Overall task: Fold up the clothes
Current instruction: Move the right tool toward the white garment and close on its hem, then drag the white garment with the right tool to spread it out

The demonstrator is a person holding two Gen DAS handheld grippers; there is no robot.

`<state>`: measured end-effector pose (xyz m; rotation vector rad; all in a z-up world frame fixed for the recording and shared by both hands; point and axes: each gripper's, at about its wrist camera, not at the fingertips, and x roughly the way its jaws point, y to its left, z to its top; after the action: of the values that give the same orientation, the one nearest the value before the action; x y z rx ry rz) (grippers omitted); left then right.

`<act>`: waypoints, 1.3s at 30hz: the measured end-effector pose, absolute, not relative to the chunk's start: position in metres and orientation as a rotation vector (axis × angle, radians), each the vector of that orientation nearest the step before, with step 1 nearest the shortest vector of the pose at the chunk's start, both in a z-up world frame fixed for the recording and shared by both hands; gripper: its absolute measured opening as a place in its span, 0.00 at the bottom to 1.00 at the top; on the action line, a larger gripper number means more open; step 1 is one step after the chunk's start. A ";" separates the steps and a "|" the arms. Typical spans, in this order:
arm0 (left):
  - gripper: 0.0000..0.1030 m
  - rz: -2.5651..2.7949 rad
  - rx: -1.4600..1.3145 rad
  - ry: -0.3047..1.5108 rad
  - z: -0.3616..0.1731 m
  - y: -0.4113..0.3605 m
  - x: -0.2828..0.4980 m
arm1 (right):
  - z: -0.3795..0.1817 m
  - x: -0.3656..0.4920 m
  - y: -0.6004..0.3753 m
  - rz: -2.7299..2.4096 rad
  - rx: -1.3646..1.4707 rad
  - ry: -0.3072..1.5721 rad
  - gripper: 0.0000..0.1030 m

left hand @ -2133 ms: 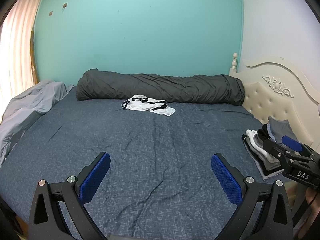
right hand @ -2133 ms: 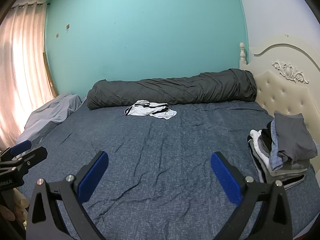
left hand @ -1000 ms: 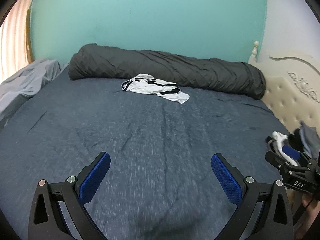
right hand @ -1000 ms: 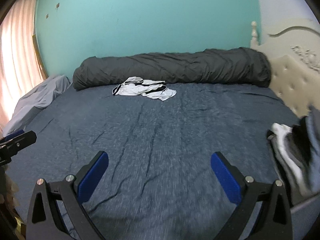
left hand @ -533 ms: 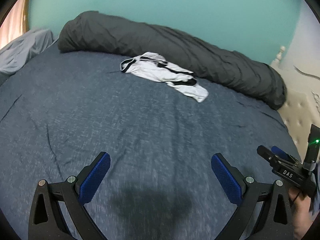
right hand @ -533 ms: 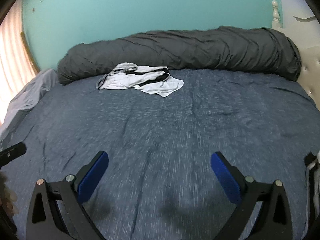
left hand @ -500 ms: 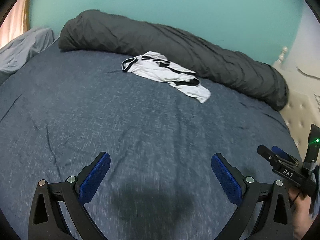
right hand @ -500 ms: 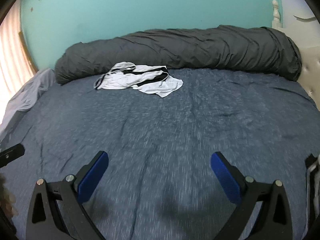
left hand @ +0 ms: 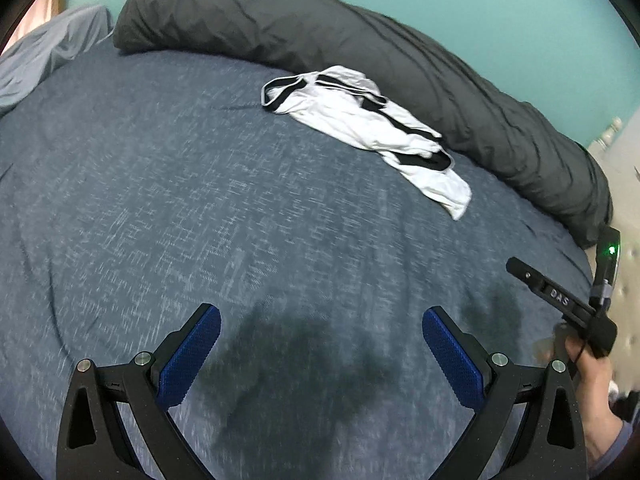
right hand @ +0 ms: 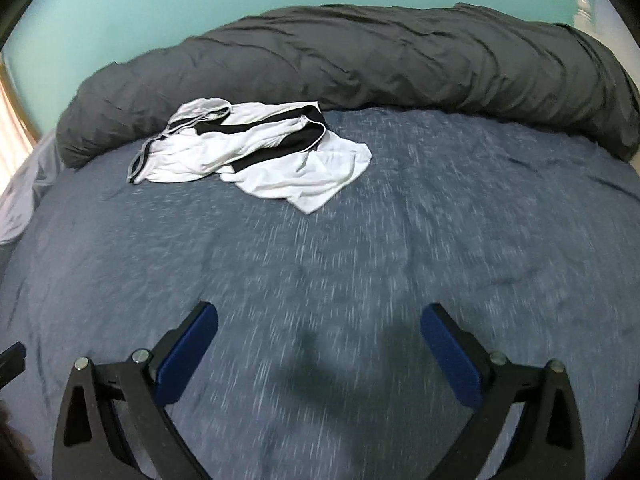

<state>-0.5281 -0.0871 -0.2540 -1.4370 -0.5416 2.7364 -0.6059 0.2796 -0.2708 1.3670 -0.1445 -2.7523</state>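
white garment (right hand: 256, 156) far ahead, fingers (right hand: 188, 354) apart

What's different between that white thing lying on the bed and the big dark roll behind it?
The white garment is small, flat and crumpled, white with black bands; the dark grey duvet roll is one plain colour, bulky and rolled into a long bolster. The garment lies out on the blue sheet, its far edge against the roll; the roll runs along the teal wall across most of the bed. Both are wrinkled cloth, and neither claw is touching them.
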 end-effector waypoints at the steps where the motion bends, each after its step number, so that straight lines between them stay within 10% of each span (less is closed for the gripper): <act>1: 1.00 2.735 -1.445 -0.549 -0.258 -0.090 -0.532 | -0.276 -0.618 0.277 -2.747 1.377 -0.120 0.93; 3: 1.00 2.726 -1.462 -0.563 -0.269 -0.097 -0.538 | -0.287 -0.641 0.273 -2.737 1.398 -0.070 0.69; 17: 1.00 2.706 -1.499 -0.586 -0.311 -0.122 -0.552 | -0.332 -0.740 0.232 -2.722 1.402 0.079 0.65; 24: 1.00 2.708 -1.491 -0.586 -0.317 -0.127 -0.544 | -0.347 -0.755 0.231 -2.723 1.446 0.094 0.04; 39: 1.00 2.759 -1.418 -0.612 -0.279 -0.119 -0.477 | -0.261 -0.651 0.226 -2.646 1.157 -0.010 0.03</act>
<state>-0.4770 -0.1186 -0.2789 -1.4182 -0.6125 2.7586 -0.6514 0.2262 -0.2606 1.1568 -0.0099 -2.6456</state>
